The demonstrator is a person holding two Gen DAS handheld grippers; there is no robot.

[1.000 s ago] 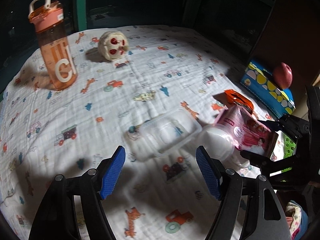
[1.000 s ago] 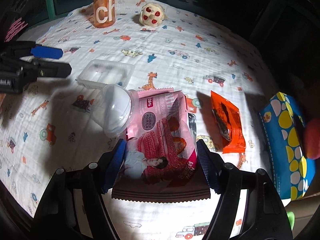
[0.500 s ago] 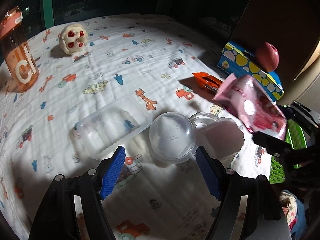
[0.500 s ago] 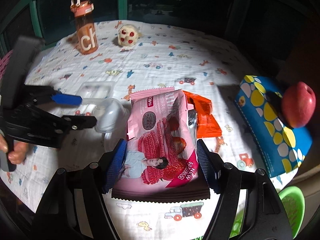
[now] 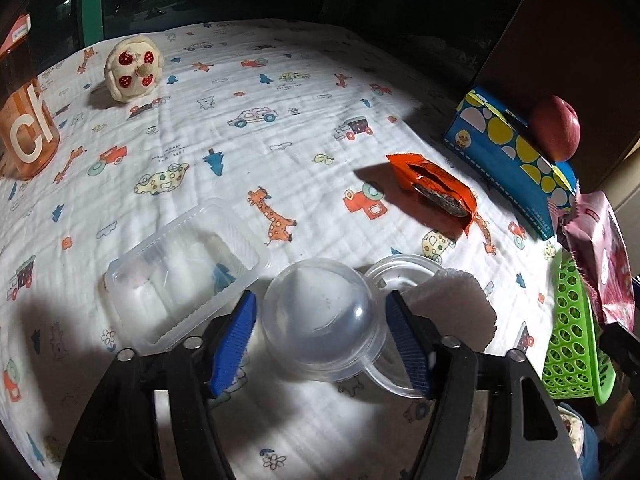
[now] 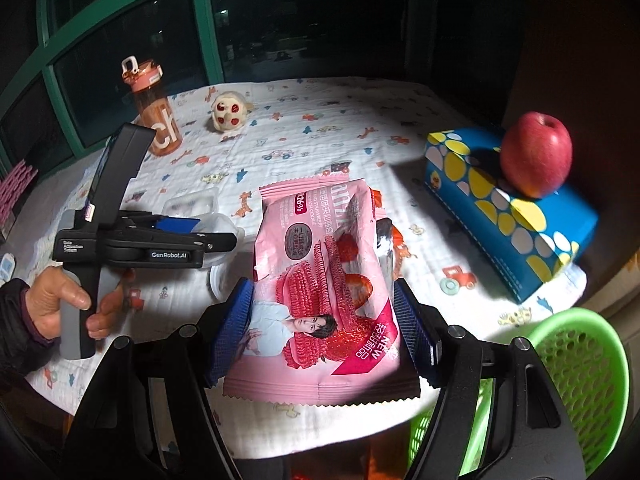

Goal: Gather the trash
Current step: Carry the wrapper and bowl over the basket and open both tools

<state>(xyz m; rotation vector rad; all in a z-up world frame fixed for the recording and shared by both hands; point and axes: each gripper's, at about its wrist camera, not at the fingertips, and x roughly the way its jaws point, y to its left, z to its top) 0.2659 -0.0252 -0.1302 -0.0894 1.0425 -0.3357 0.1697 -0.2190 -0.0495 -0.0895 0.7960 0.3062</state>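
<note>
My right gripper (image 6: 324, 328) is shut on a pink snack bag (image 6: 328, 280) and holds it above the table's near edge, close to a green basket (image 6: 580, 372). The bag also shows in the left wrist view (image 5: 600, 256) over the basket (image 5: 572, 340). My left gripper (image 5: 320, 332) is open, its blue pads on either side of a clear domed plastic cup (image 5: 320, 320) that lies on the cloth. A clear lid ring (image 5: 404, 272) and a crumpled white tissue (image 5: 452, 304) lie beside the cup. A clear plastic tray (image 5: 184, 276) and an orange wrapper (image 5: 436, 188) lie on the cloth.
The table wears a white cartoon-print cloth (image 5: 280, 128). At the back stand an orange water bottle (image 6: 154, 108) and a round cream toy (image 6: 228, 112). A blue dotted tissue box (image 6: 500, 208) with a red apple (image 6: 536, 156) on it stands at the right.
My left gripper has moved forward, so the domed cup now sits between its pads. My right gripper has drawn back and rightward with the pink bag, toward the green basket.
</note>
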